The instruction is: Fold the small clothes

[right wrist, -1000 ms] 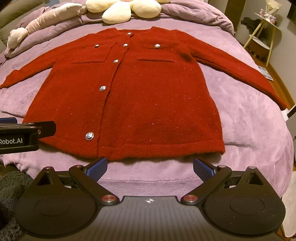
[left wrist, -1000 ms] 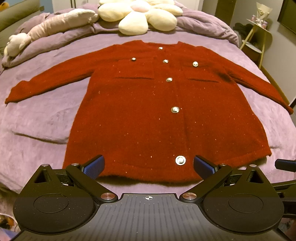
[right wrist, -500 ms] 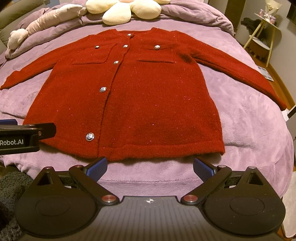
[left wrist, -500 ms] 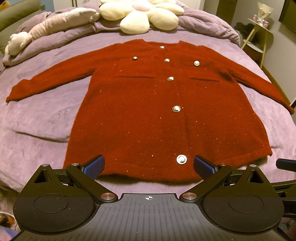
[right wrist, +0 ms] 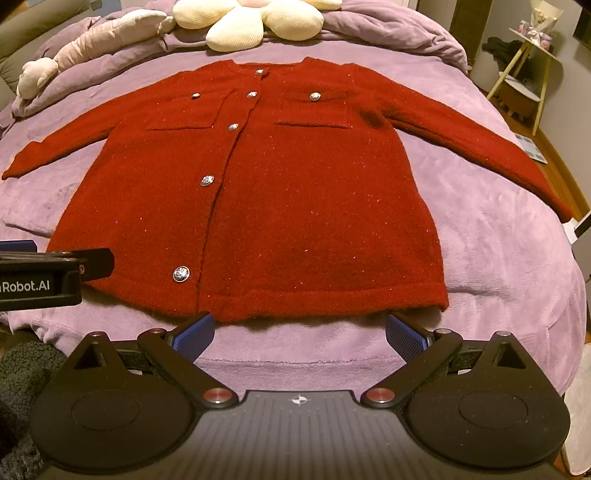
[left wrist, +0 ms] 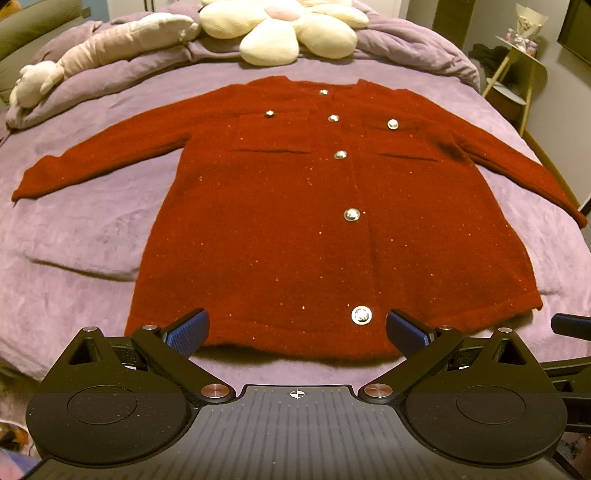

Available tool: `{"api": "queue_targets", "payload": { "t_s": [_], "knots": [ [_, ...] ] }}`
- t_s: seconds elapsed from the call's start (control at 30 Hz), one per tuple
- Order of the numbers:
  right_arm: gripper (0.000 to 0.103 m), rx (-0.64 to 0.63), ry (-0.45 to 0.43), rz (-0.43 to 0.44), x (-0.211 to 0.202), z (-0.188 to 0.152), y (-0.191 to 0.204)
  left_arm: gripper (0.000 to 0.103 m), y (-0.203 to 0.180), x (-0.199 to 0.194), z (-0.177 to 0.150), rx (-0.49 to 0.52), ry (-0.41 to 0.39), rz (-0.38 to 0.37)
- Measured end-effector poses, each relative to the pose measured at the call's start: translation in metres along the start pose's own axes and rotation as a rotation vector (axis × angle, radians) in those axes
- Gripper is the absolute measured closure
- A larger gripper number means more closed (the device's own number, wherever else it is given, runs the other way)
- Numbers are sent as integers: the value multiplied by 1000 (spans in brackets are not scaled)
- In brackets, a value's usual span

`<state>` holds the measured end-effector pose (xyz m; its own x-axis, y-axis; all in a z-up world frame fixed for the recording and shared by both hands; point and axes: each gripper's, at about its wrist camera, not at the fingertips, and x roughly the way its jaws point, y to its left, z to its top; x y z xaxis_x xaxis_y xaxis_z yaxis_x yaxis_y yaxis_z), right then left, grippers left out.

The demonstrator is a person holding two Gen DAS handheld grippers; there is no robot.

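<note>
The left gripper (left wrist: 295, 328) hangs low over the near edge of the bed, pointing toward the far side, with its jaws spread wide and nothing between them. Its blue pads (left wrist: 186, 330) sit just above the near hem of the red cardigan (left wrist: 295, 221), one near the hem's left end and the other just right of the lowest button (left wrist: 361, 316). Whether the pads touch the knit cannot be told.

The right gripper (right wrist: 300, 332) is held level in the same direction, a little further back from the hem, over a bare strip of the purple blanket (right wrist: 295, 354). Its jaws are also wide apart and empty, with the blue pads (right wrist: 404, 334) clear of the cloth. In the right wrist view, the side of the left gripper shows at the left edge, beside the cardigan's near left corner.

The cardigan lies flat and face up in the middle of the bed, buttoned down the front, collar at the far side and hem at the near side. Both sleeves (left wrist: 99, 158) stretch out to the left and right, angled slightly toward the near side. Two chest pockets (right wrist: 314, 110) show, each with a metal button.

Beyond the collar rests a cream flower-shaped cushion (left wrist: 280, 29), and a pale long plush toy (left wrist: 103, 48) lies at the far left on the bunched duvet. A small side table (right wrist: 528, 62) stands at the far right, off the bed.
</note>
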<state>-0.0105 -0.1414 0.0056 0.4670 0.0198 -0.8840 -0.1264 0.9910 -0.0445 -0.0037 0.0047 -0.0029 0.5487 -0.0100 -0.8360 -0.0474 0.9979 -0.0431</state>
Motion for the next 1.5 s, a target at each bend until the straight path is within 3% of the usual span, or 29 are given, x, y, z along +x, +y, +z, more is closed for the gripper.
{"api": "queue_targets", "payload": {
  "t_s": [1.5],
  "knots": [
    [4,25,-6,12,2,0,-6,0,-3,4,2,-1,25,3]
  ]
}}
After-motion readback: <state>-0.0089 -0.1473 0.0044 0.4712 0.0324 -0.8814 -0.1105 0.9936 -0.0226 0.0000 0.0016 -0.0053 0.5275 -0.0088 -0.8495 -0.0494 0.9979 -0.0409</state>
